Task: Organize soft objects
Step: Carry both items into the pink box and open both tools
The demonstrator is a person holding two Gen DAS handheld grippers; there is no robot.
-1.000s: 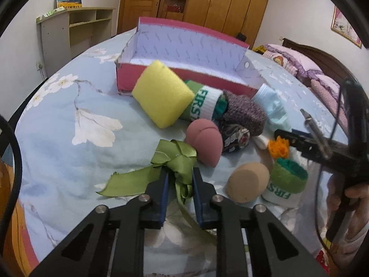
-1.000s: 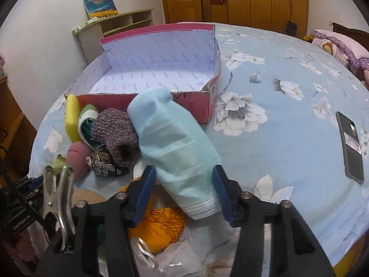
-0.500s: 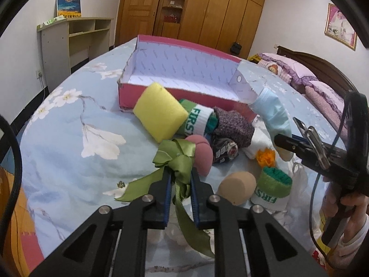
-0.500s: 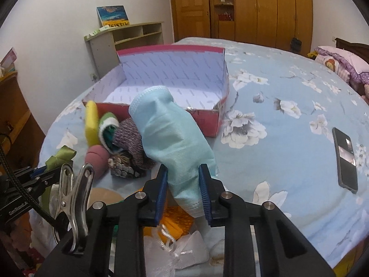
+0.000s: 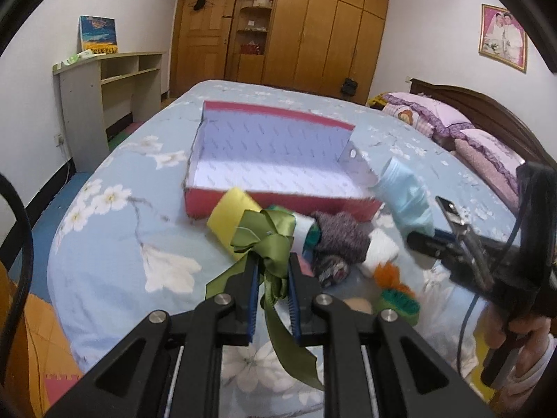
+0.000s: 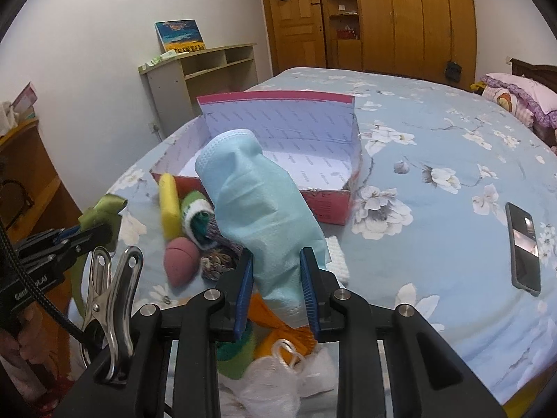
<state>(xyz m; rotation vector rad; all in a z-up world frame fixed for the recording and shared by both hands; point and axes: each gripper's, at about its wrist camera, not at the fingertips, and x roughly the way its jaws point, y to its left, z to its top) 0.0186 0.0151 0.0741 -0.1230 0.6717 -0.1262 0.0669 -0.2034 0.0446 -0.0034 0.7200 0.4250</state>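
- Holding tight, the left gripper has its jaws squeezed on a green ribbon bow, and the bow is up off the bed.
- One long ribbon tail hangs down between the black arms.
- The right gripper has its jaws clamped on a light blue face mask — the mask sticks up in front of the box.
- A pink box sits open on the bed, far from the grippers, and its inside is white.
- Just near the box lies a small pile: a yellow sponge, a purple knit sock, a pink sponge ball and an orange fluffy thing.
- A green and white sock roll lies beside the yellow sponge.
- A phone lies flat on the bed, far off to the right — well apart from the pile.
- A white mesh ball sits very near, under the right gripper.
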